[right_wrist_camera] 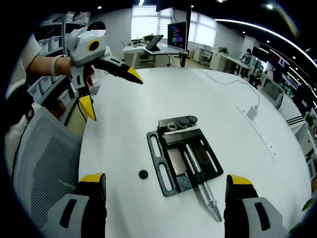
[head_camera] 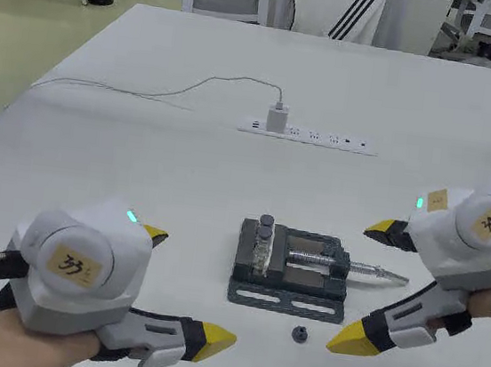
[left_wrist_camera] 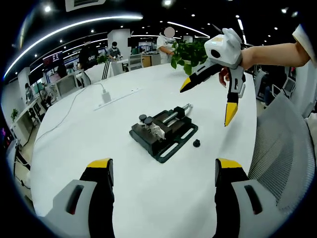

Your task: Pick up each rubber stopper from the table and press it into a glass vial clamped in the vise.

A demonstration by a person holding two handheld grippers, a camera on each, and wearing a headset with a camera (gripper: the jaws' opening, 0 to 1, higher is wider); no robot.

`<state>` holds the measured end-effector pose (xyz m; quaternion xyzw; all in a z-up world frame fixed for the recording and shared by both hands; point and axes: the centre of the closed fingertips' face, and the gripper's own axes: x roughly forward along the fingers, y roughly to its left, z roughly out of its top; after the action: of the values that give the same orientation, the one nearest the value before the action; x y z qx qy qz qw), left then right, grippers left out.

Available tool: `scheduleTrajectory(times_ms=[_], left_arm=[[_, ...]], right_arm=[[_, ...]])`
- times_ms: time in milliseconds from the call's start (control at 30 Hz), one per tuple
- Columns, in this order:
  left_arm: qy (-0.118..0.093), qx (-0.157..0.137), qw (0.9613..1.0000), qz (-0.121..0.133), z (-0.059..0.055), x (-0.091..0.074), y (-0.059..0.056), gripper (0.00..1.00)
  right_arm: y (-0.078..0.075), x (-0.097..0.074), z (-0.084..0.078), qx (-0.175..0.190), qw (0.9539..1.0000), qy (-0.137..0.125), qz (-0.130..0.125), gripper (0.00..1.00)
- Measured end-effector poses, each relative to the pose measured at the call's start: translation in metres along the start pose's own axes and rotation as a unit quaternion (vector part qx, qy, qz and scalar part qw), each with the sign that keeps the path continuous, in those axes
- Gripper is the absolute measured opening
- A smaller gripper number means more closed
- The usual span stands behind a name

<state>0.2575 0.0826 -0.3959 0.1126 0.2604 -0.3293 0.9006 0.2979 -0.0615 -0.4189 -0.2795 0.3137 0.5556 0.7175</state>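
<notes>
Left gripper (head_camera: 187, 286) fingers wide apart, right gripper (head_camera: 363, 284) fingers wide apart, vise (head_camera: 305, 285) holding glass vials (head_camera: 262, 248) between the two pairs of fingers, rubber stopper (head_camera: 299, 335) on table (head_camera: 141, 162) near right lower fingertip

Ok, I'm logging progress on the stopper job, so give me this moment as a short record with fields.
vise: on the table, vials clamped in its jaws
vials: three in a row, two apparently capped dark, one open
loose stopper: on the table beside the vise
left gripper: open, empty, above the table
right gripper: open, empty, above the table
</notes>
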Motion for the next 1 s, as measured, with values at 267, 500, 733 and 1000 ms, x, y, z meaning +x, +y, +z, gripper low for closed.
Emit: scheduleTrajectory(times_ms=[267,500,733,1000], left_arm=[[0.022,0.038,0.9986,-0.031,0.002,0.009,-0.009,0.80],[0.051,0.086,0.9922,-0.075,0.001,0.020,-0.021,0.77],[0.089,0.123,0.9824,-0.108,0.004,0.036,-0.030,0.66],[0.113,0.177,0.9650,-0.157,0.014,0.058,-0.048,0.56]], right_arm=[[0.010,-0.010,-0.015,0.025,0.9995,-0.016,-0.006,0.99],[0.015,-0.024,-0.030,0.053,0.9980,-0.028,-0.020,0.99],[0.016,-0.038,-0.044,0.094,0.9931,-0.056,-0.043,0.99],[0.026,-0.046,-0.058,0.117,0.9899,-0.064,-0.050,0.96]])
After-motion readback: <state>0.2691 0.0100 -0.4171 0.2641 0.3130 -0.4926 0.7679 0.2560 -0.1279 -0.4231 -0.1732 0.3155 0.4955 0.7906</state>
